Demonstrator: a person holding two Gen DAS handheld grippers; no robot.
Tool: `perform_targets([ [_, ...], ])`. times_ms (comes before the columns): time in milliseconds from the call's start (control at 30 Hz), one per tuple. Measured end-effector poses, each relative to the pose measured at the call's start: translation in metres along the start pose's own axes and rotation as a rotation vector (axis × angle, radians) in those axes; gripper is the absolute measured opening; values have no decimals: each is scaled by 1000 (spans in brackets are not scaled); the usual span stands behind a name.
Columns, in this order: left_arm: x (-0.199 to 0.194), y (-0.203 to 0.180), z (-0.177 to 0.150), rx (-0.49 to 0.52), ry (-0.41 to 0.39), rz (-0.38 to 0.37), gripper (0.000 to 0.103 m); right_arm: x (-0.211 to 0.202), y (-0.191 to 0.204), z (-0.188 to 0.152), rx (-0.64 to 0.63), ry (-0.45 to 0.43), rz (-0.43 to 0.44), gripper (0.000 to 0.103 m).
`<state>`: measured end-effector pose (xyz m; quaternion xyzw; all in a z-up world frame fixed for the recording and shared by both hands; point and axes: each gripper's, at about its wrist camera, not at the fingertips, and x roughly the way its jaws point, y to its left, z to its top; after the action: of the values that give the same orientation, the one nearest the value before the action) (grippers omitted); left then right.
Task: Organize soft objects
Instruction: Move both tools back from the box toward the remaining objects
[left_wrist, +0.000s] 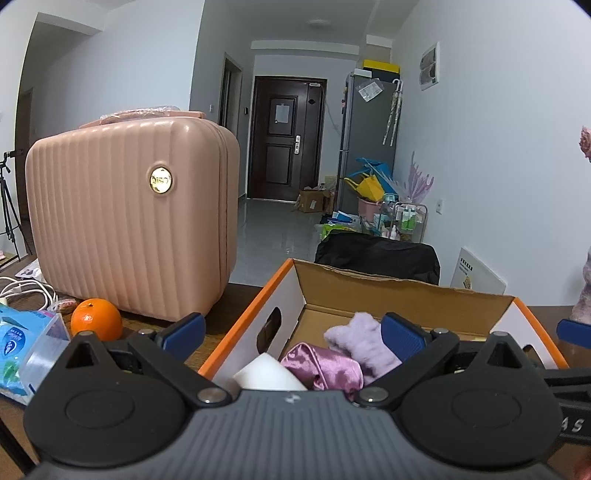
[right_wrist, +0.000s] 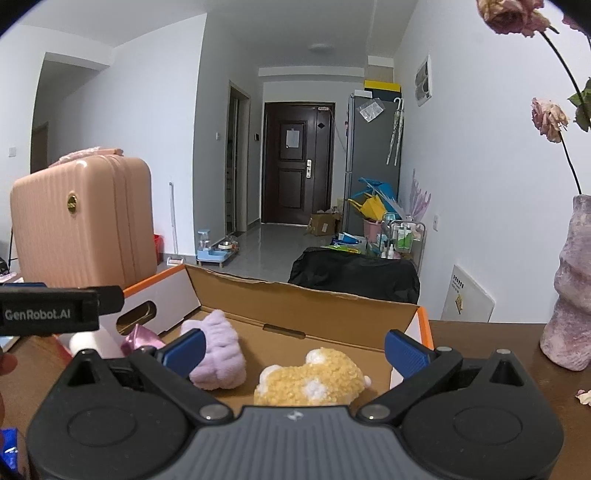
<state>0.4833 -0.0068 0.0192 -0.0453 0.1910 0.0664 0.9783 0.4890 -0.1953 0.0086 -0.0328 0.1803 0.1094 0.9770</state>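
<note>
White walls and a dark door back the brown table (right_wrist: 480, 332), where an orange-edged cardboard box (right_wrist: 295, 306) holds the soft things: a lilac plush (right_wrist: 221, 350), a yellow plush (right_wrist: 314, 380), a satin pouch (left_wrist: 325, 365). Left gripper (left_wrist: 291, 332) and right gripper (right_wrist: 293, 349) hang over it, jaws spread wide, empty.

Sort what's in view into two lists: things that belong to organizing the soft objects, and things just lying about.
Belongs to the job:
- cardboard box
- lilac plush
- yellow plush
- pink satin pouch
- white soft roll

Just lying about:
- pink suitcase
- orange
- tissue pack
- vase
- white cable
</note>
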Motion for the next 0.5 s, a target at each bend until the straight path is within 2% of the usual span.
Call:
perform_targets([
  [500, -36, 9, -9, 39, -38, -22, 103, -44, -8, -9, -7, -60, 3, 103],
])
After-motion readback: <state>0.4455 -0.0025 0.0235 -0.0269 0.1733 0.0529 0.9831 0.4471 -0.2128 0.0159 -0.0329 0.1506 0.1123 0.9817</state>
